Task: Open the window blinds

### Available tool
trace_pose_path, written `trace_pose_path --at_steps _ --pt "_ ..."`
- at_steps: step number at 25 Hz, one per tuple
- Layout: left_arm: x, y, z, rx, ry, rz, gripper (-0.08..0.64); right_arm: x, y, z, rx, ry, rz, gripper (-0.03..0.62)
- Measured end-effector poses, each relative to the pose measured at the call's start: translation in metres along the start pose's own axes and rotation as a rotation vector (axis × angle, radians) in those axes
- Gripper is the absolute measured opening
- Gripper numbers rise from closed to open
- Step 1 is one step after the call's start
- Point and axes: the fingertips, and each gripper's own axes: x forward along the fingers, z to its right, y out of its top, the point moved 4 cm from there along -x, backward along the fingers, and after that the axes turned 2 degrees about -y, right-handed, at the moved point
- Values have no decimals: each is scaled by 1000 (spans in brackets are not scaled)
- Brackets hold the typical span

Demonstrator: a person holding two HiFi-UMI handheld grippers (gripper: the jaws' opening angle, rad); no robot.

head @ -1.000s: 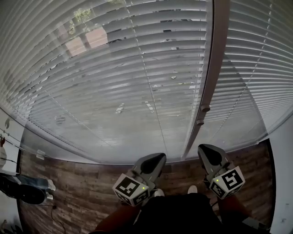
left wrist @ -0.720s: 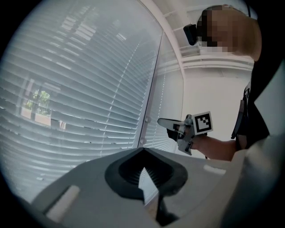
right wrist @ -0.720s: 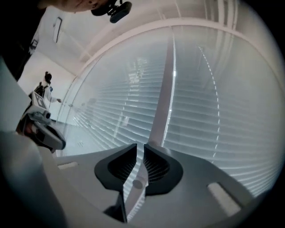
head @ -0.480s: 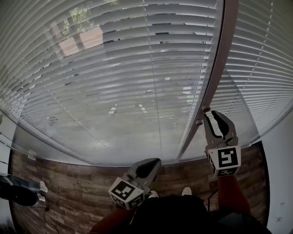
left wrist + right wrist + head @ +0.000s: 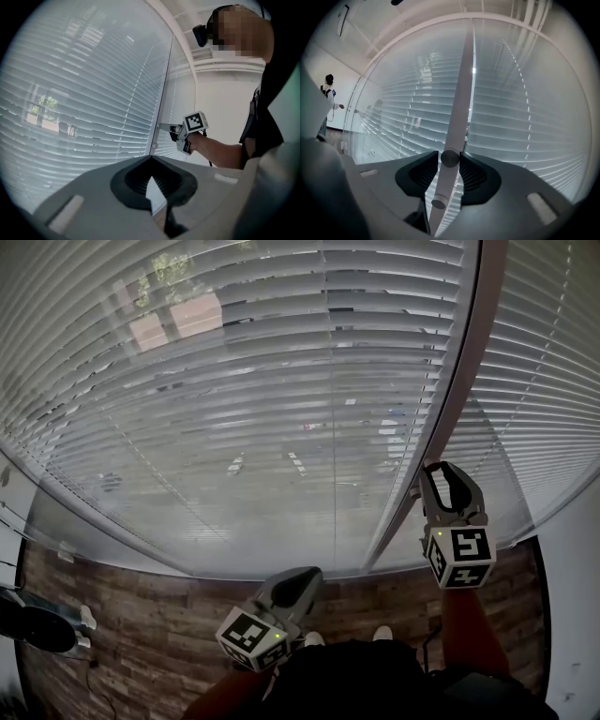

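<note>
First, nearest the body: left claw [image 5: 305,577], held low above the wood-plank floor [image 5: 141,615], clenched with tips meeting and nothing between them (marker cube facing up). Higher and to the right: right claw [image 5: 444,467], raised level at the window, just been spreading apart, now released and straddling the upper knob [image 5: 450,158]; pads close on either side of it, contact not certain. Just beneath: a second, lower knob [image 5: 439,203], outside the claw. Behind both knobs: pale upright post [image 5: 461,93] dividing the window. Beyond, to each side of the post: window blinds [image 5: 281,381], fully lowered, white horizontal slats tilted enough to let through glimpses of a reddish building and foliage (upper left). Farthest, along the window in the right gripper view: another person [image 5: 328,101], standing.
</note>
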Motion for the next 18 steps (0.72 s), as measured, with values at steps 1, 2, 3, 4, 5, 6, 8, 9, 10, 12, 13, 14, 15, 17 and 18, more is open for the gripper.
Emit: trace_pose_path --at_steps 1,2,3,4,5,6,8,9,10,12,13,14,15,17,18 --pt "-3 -4 0 1 2 0 0 -2 -3 -3 8 -1 3 153" --pt "-5 -6 0 0 1 4 0 -2 -4 -4 13 -2 6 153" --pt "-4 -6 0 -2 -2 10 0 -1 -3 -3 18 -2 6 153" --pt "-1 -2 1 -7 -6 15 0 2 0 0 20 -1 4 152" --pt "3 4 2 -10 -8 20 0 4 4 4 19 0 1 148" --pt "7 10 3 -12 -8 23 0 7 7 7 16 0 0 144" --pt "9 11 2 -8 -5 14 0 9 9 9 10 -3 -2 144" --pt "9 9 2 -6 -5 11 0 8 8 8 6 -4 -2 143" --pt "8 8 2 -6 -9 15 0 7 6 6 1 -6 -1 144" --pt "7 6 4 -8 -19 30 0 6 3 4 -11 -9 -1 145" --pt "7 6 4 -8 -20 31 0 5 3 4 -17 -10 -3 146" --pt "6 6 4 -8 -19 28 0 5 3 4 -23 -11 -5 150" --pt "6 7 4 -8 -15 21 0 5 5 4 -31 -10 -9 150" --pt "4 8 5 -9 -15 20 0 4 8 3 -56 -6 -16 150" --pt "5 9 6 -10 -18 24 0 4 10 3 -71 -3 -19 149"
